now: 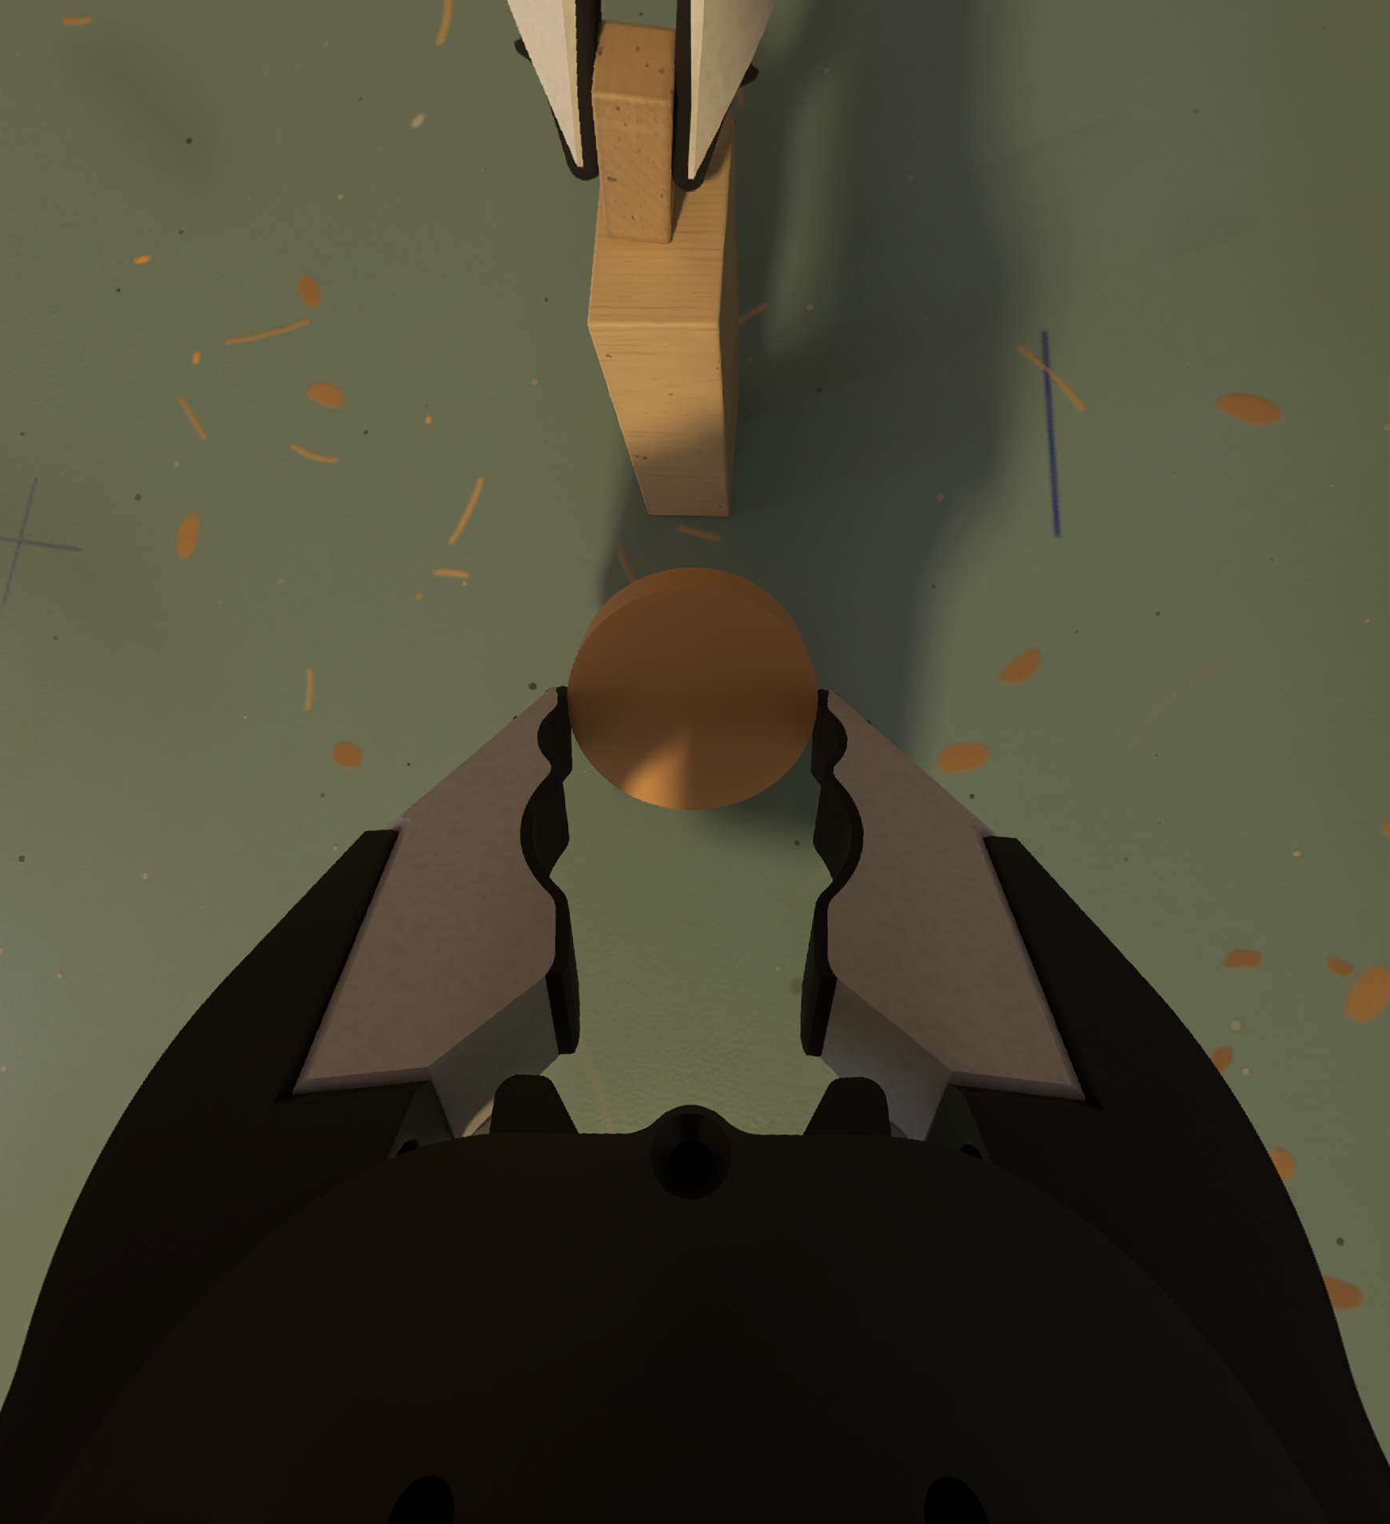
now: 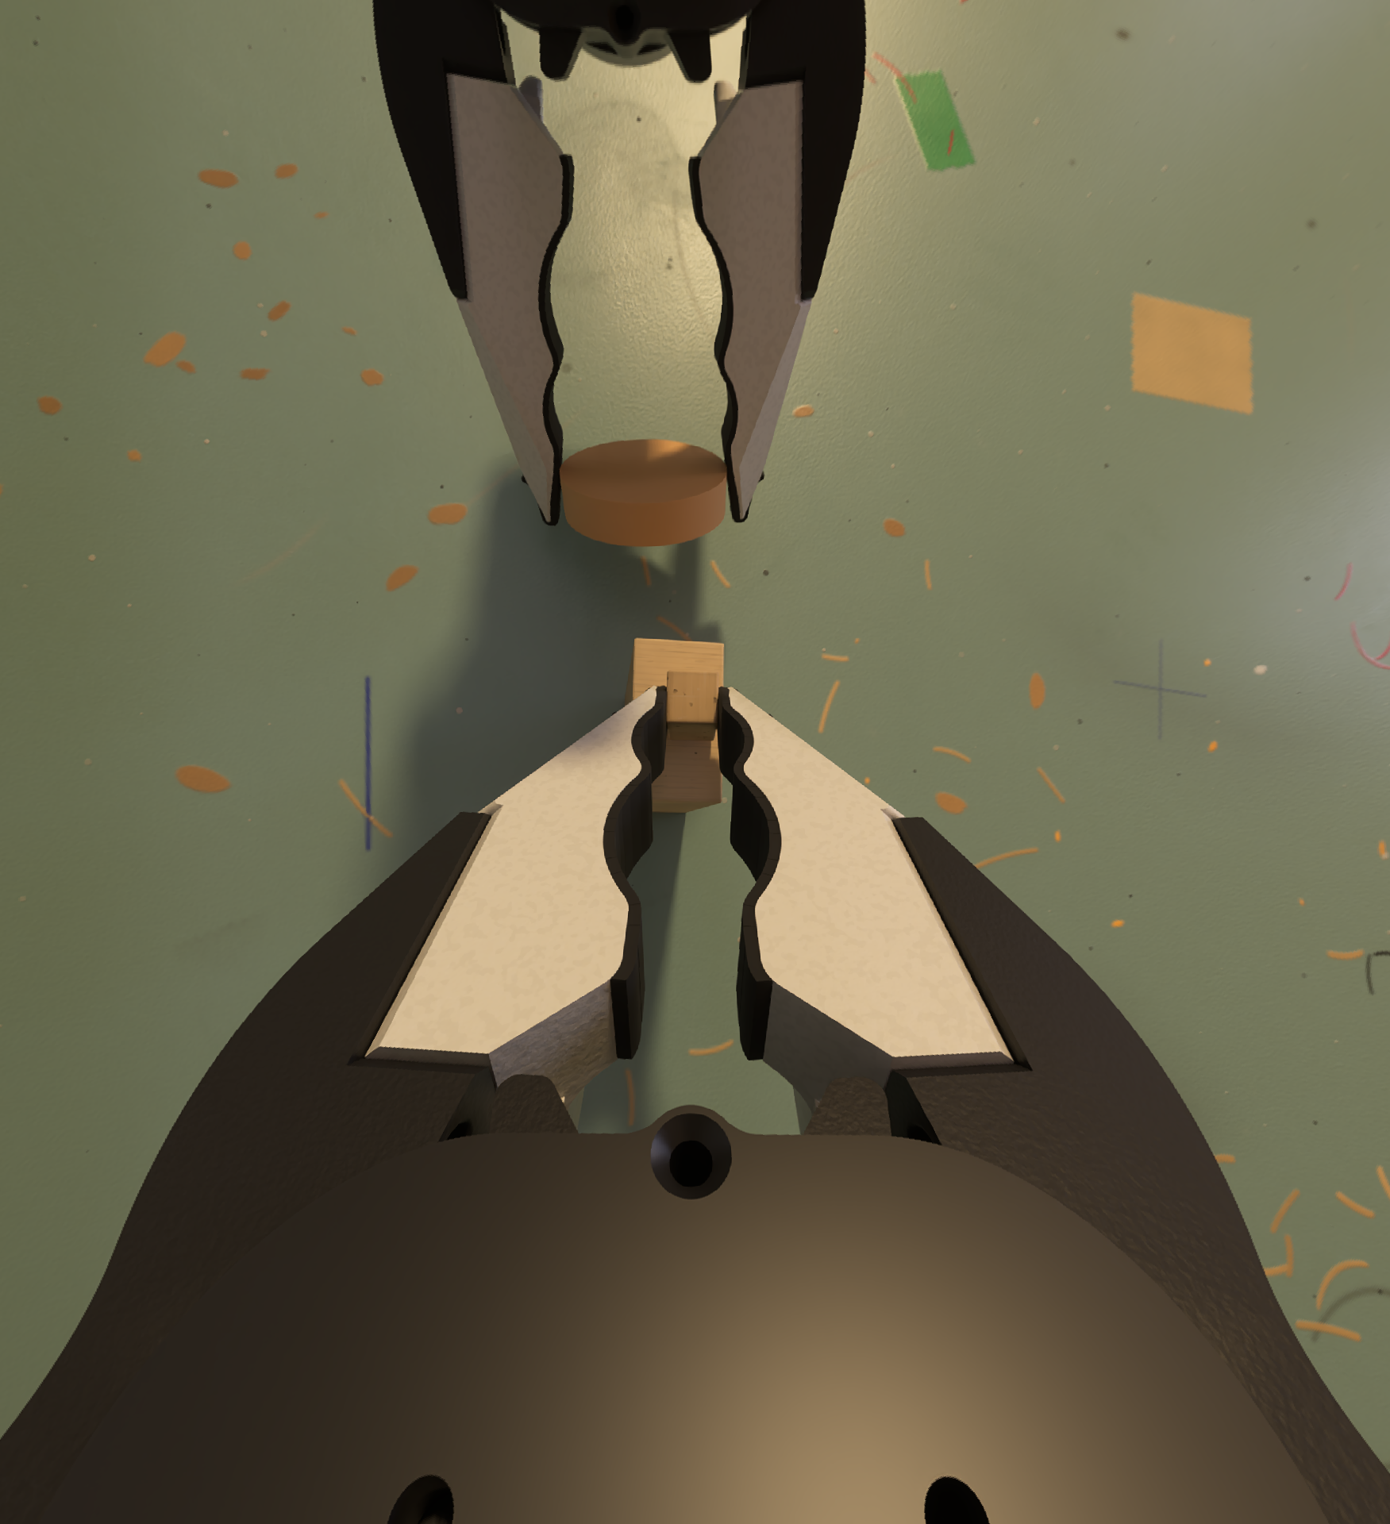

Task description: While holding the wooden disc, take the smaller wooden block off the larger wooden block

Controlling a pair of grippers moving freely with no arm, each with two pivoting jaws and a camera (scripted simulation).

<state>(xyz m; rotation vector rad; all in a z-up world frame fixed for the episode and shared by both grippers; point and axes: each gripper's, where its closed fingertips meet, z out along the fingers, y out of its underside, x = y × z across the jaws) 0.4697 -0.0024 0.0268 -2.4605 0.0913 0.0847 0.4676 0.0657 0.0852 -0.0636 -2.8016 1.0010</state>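
**Both grippers clamped: disc on the left, small block on the right**

The left gripper [image 1: 691, 726] pinches the wooden disc [image 1: 691, 689] between its fingertips, each pad pressed to an opposite edge, the disc held flat above the green table [image 1: 180, 825]. Straight ahead of it, just past the disc, stands the larger wooden block [image 1: 662, 396], with the smaller wooden block [image 1: 633, 165] resting on its top. The right gripper [image 2: 691, 713] faces the left one and closes its fingertips on the smaller block's two sides. Orange flecks speckle the table around both grippers, and a tan square patch [image 2: 1190, 353] lies ahead and to the right of the right gripper.
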